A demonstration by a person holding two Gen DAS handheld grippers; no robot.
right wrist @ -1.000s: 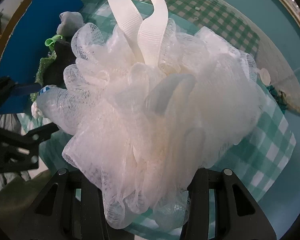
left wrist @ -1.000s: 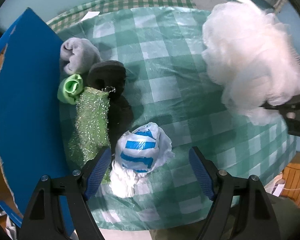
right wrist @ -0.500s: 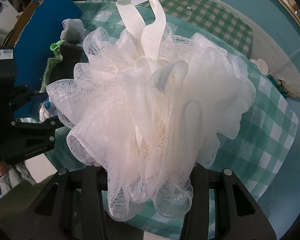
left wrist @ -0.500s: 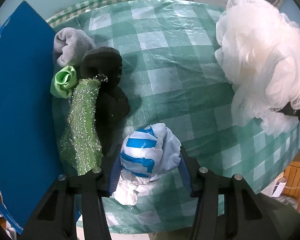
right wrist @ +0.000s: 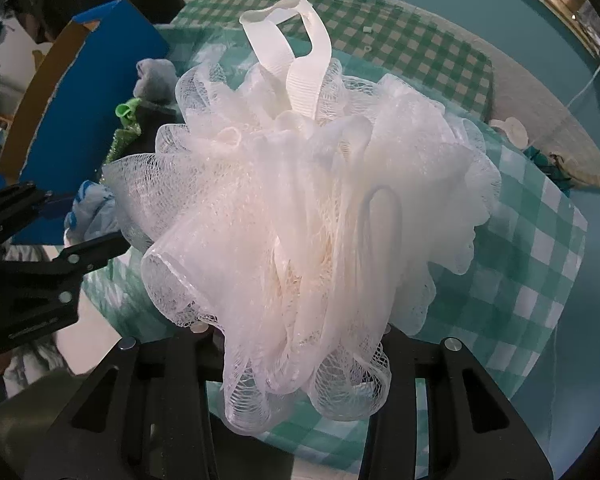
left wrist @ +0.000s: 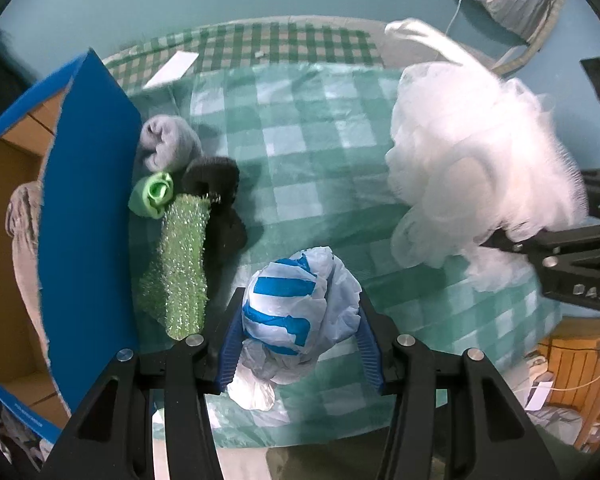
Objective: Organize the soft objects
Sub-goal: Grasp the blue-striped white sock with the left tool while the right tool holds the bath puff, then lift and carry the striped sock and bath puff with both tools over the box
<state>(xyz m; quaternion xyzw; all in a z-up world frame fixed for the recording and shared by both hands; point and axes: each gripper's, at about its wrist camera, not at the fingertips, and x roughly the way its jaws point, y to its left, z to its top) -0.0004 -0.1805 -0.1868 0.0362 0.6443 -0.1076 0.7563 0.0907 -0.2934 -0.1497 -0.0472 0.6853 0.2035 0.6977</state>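
— What do we have in the left tongs (left wrist: pixel 300 336)?

— We see the crumpled blue-and-white plastic bag (left wrist: pixel 300 316) pinched between their blue pads (left wrist: pixel 231 344), jaws partly closed and pressing on both sides of it. It hangs above the green checked cloth (left wrist: pixel 324 152) on the desk.

— And the right tongs (right wrist: pixel 300 332)?

— We find them gripping the white mesh bath pouf (right wrist: pixel 312 216), jaws narrowing on it right now. The pouf hides the fingertips, and its ribbon loop (right wrist: pixel 300 52) sticks up at the far side. From the left camera we see the pouf well to the right of the bag, lifted off the cloth.

— What lies on the cloth?

— We count a grey rolled sock (left wrist: pixel 166 144), a light green bundle (left wrist: pixel 154 194), a sparkly green sock (left wrist: pixel 180 264) and a black fuzzy sock (left wrist: pixel 220 204), all bunched together just beside the blue cardboard box (left wrist: pixel 88 216). The box stands open at the left edge, brown inside.
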